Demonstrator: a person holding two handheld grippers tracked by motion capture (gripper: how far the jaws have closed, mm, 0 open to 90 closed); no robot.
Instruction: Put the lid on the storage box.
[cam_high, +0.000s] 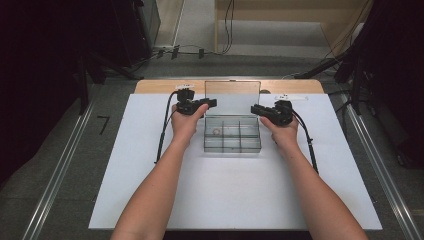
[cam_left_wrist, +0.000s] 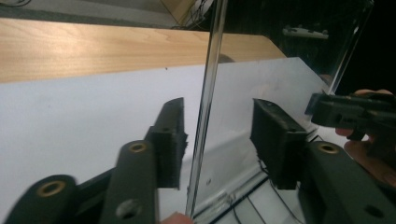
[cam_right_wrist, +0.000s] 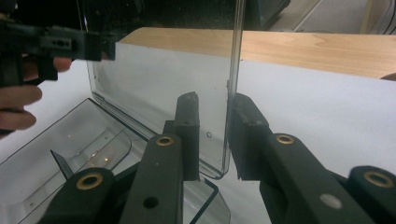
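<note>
Left gripper (cam_high: 209, 104) sits at the left edge of the upright clear lid (cam_high: 232, 98). In the left gripper view its jaws straddle that edge (cam_left_wrist: 205, 116) with visible gaps on both sides; released, no pad pressing on the lid.

Centre: clear compartment box (cam_high: 232, 137) rests on the white sheet (cam_high: 150, 165), well inside its borders. Lid stands raised along the box's far side, close to the wooden table strip (cam_high: 150, 86). Broad bare sheet lies to the left, right and near side of the box.

Right gripper (cam_high: 259, 110) is at the lid's right edge. In the right gripper view the edge (cam_right_wrist: 233, 93) stands between the jaws, right pad against it, left pad a sliver off; cannot tell if clenched.
</note>
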